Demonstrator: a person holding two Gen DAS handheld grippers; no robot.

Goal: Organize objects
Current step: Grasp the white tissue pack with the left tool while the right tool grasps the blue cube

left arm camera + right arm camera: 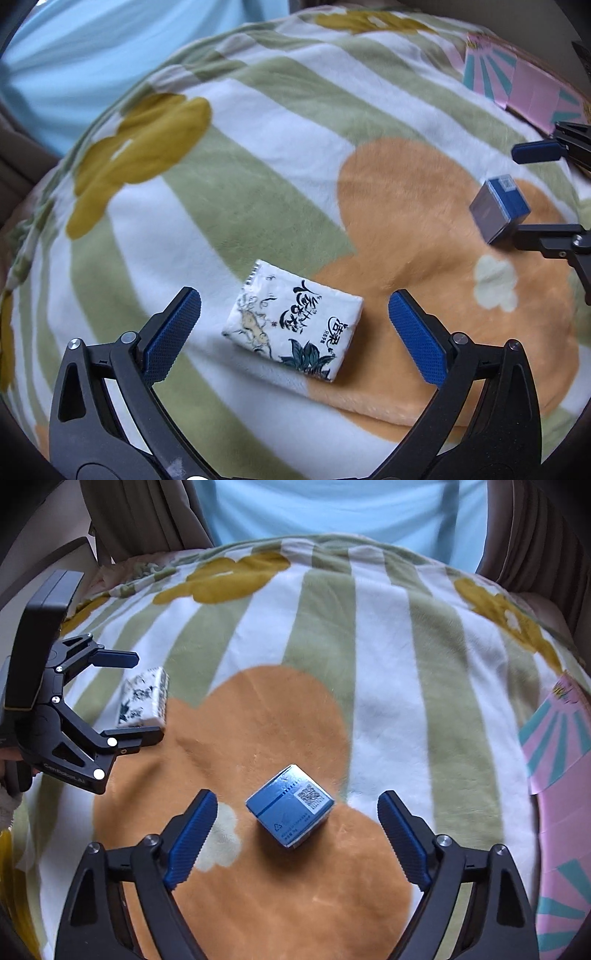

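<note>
The tissue pack is a soft white plastic-wrapped rectangle, printed with black brush lettering, a yellowish animal drawing and dark teal leaves at one corner; its film is creased and slightly puffed; it lies flat, tilted diagonally, low and centre in the left wrist view, where a white stripe meets the orange patch of the blanket. The left gripper stands spread wide around it, its blue cross-hatched pads on either side and clear of the wrapper; in the right wrist view the same pack sits at centre left between those black fingers, not touched.

The small blue box is a stiff cardboard carton, glossy, with a QR label, a recycling mark and fine white print; it rests corner-on toward the camera at lower centre of the right wrist view, on the orange patch beside a pale cloud shape. The right gripper is spread open around it, ribbed blue pads apart from the carton's sides; in the left wrist view the box shows at the right edge.

The blanket is plush fleece, with green and white stripes and mustard flowers; a pink sheet with teal rays lies at the right edge; a person's light blue shirt fills the top.
</note>
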